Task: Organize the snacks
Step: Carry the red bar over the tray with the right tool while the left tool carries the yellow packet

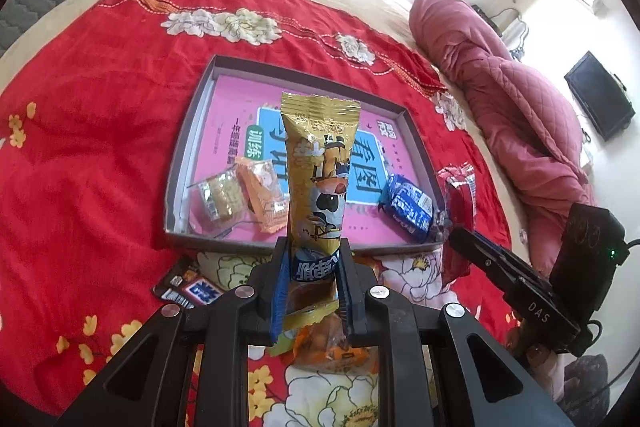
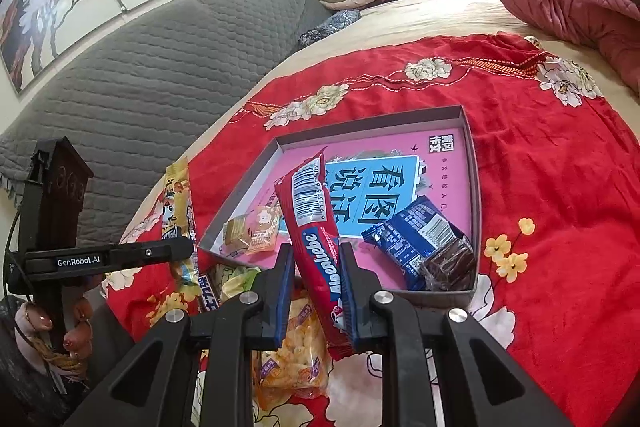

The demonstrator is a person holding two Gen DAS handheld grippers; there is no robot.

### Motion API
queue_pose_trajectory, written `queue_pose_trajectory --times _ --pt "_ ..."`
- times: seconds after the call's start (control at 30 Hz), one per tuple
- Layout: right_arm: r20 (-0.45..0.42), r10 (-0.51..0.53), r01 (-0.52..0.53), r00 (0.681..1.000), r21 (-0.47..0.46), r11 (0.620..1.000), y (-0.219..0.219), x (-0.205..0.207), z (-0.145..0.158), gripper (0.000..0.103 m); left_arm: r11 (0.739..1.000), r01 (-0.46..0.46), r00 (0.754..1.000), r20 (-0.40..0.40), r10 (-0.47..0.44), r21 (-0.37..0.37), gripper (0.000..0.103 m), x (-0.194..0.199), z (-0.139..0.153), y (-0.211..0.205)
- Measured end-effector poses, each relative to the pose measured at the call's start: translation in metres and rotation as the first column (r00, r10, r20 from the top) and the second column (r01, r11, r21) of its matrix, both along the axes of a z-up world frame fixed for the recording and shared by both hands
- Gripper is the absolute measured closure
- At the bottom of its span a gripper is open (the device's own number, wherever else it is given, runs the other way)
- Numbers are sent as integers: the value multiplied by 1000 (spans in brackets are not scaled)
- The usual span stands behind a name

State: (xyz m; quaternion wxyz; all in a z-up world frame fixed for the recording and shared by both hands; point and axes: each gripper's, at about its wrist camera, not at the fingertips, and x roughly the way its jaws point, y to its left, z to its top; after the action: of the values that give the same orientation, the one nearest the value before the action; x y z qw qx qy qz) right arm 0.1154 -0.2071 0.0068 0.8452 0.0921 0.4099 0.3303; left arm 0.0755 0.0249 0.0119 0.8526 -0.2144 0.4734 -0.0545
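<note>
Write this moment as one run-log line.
left gripper: shut on yellow snack | right gripper: shut on red snack | tray: four snacks

Left black two-finger gripper [image 1: 312, 263]: jaws clamped on the lower part of a tall yellow snack wrapper [image 1: 318, 171], pack standing up between the blue pads [image 1: 280, 279], pitched downward. Right black two-finger gripper [image 2: 316, 279]: jaws clamped on a long red candy pack [image 2: 314, 227], angled down. Bare fingers [image 2: 76, 341] of the left hand wrap the left gripper's handle.
</note>
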Motion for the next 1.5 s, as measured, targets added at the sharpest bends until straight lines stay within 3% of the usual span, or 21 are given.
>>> queue_pose_trajectory --times 0.77,1.5 --pt "26 -43 42 999 55 998 -5 26 5 81 1000 -12 1000 26 12 5 81 44 -1 -7" --pt "1 -25 25 1000 60 998 8 50 -7 81 1000 6 1000 -16 -6 28 81 71 -24 -20"
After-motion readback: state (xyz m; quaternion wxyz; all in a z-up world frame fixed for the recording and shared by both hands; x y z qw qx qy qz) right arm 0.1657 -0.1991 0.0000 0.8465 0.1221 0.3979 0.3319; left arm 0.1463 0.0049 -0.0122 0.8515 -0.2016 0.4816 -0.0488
